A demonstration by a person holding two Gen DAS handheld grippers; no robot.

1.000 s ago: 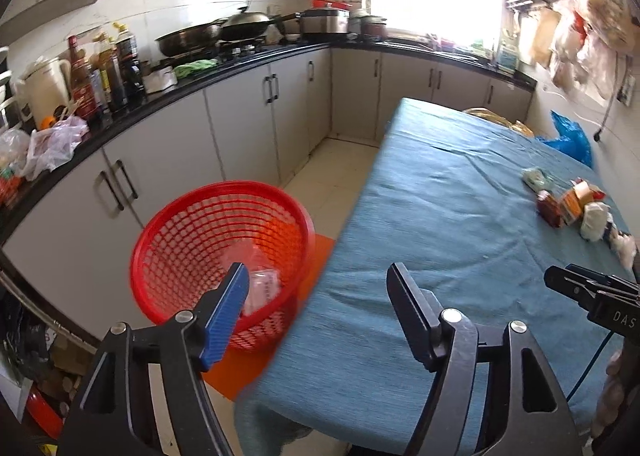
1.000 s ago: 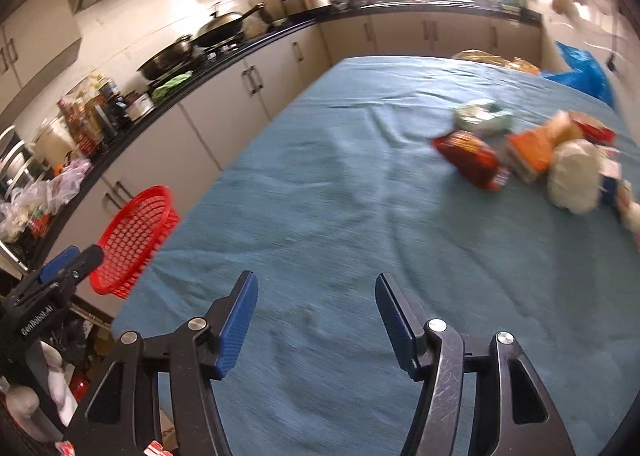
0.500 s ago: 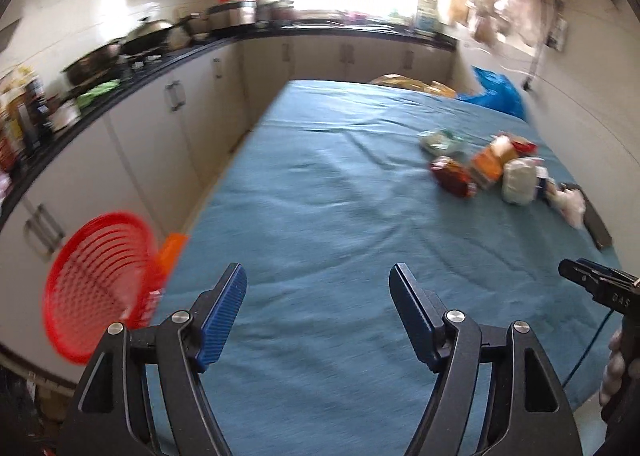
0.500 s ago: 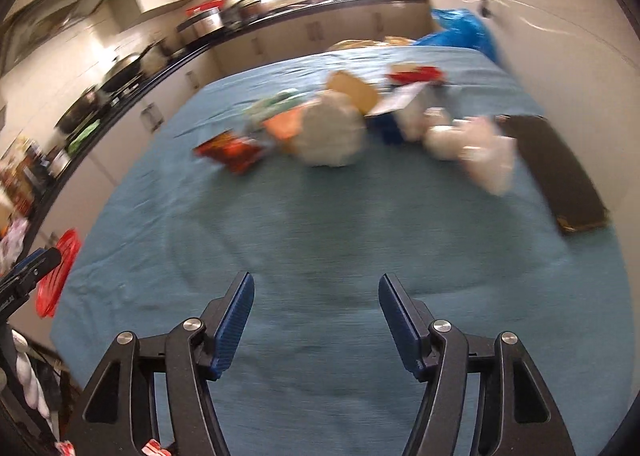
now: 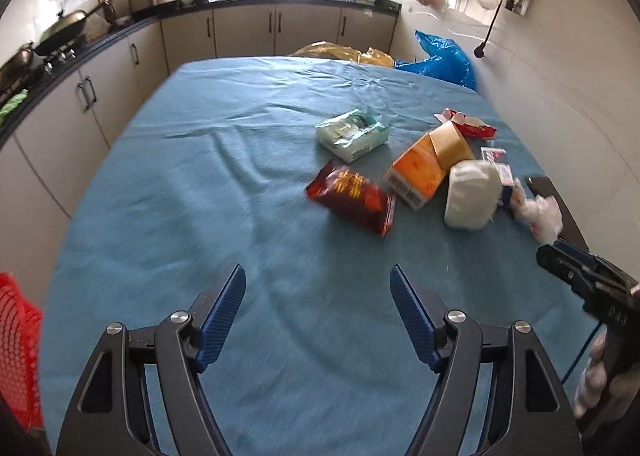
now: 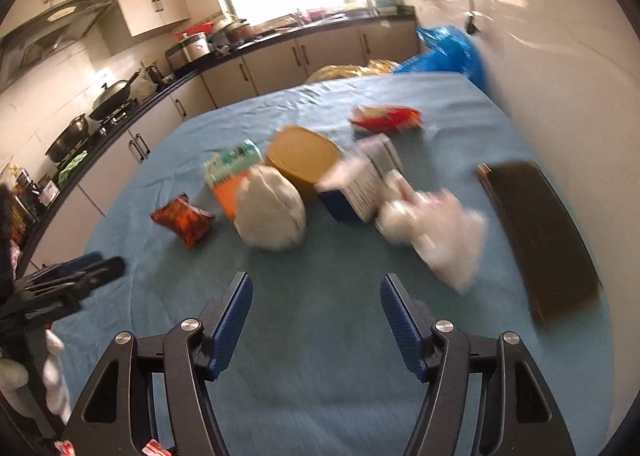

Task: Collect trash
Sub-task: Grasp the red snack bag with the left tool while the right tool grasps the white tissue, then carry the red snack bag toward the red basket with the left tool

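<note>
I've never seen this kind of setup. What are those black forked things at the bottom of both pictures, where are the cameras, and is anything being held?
There is no robot: a person holds a pair of hand tongs in each hand, each with its own camera looking along the blue-padded fingers. The left tongs and right tongs are both open and empty. On the blue tablecloth lies trash: a red snack bag, an orange carton, a white wad, a green-white packet. A red basket stands at the left edge.

Bare blue tablecloth (image 5: 200, 215) ahead, open passage | litter pile (image 6: 280, 191) blocking centre-right | dark board (image 6: 536, 232) along wall edge
</note>
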